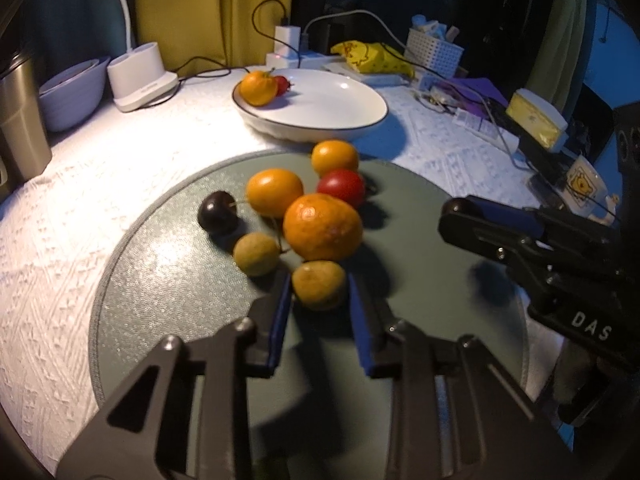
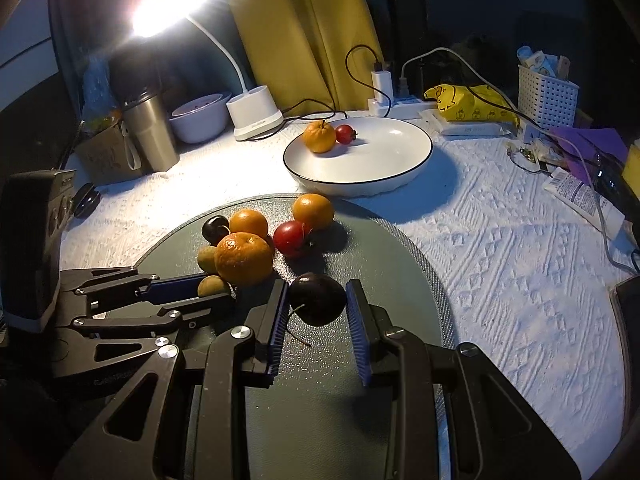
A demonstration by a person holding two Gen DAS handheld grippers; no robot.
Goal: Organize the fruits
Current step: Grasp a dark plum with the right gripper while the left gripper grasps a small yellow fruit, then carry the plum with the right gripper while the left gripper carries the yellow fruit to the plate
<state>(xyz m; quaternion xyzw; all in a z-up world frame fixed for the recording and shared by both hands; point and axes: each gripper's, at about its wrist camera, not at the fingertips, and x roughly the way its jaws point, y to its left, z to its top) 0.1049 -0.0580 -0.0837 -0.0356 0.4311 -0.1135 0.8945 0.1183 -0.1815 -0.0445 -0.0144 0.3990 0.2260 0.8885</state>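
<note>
Worktop under a white embossed cloth (image 2: 500,248), lit by a white gooseneck desk lamp (image 2: 176,4) at the back edge; yellow curtain (image 2: 304,32) behind it. Round grey-green mat (image 1: 168,280) sits at the near edge and carries the loose fruit.

My left tool (image 1: 318,290) is clamped on a small yellow-green round fruit (image 1: 319,284) at the near side of the pile, pads on both flanks. My right tool (image 2: 317,300) grips a dark purple cherry (image 2: 317,298), its stem trailing down toward me.

Crowding the left tool: a big orange mandarin (image 1: 322,227) touches the held fruit from behind, a second yellow-green fruit (image 1: 257,254) just beside it. Further back: two smaller oranges, a red cherry tomato (image 1: 341,187), another dark cherry (image 1: 218,212).

White black-rimmed plate (image 2: 384,172) just beyond the mat's far edge holds one orange and one red fruit. Steel tumbler (image 2: 150,136), power strip and white lattice basket (image 2: 546,96) line the back edge.
</note>
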